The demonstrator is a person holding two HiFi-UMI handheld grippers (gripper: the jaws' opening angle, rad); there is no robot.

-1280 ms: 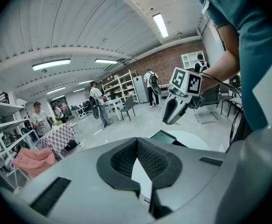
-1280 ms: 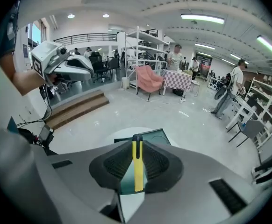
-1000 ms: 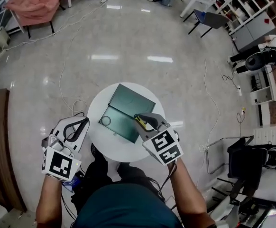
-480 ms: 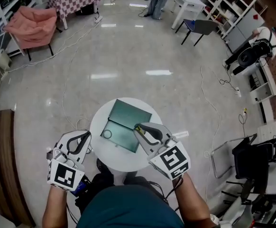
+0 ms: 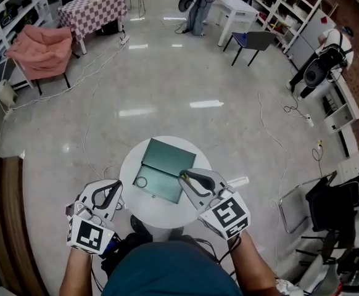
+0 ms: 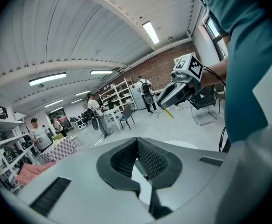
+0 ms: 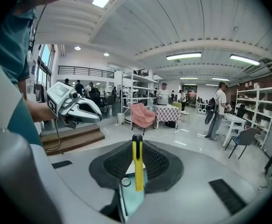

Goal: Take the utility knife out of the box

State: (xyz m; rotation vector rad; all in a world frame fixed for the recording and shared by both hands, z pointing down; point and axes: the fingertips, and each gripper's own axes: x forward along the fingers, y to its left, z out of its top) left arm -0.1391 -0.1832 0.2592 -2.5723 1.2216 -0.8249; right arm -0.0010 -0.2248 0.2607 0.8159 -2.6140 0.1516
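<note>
An open dark green box lies on a small round white table; a small ring sits in its near half. My right gripper is over the box's right edge, shut on a yellow utility knife. In the right gripper view the knife stands upright between the pads, with the box below it. My left gripper hangs left of the table, shut and empty. Its pads meet in the left gripper view, which also shows the right gripper with the knife.
A pink armchair and a checked table stand far left. A white table, a dark chair and shelves are at the back right. Cables trail over the shiny floor. People stand far back.
Both grippers have risen, the right one carrying the knife up from over the box. The head view has lifted, so the table looks smaller and more of the room shows.
</note>
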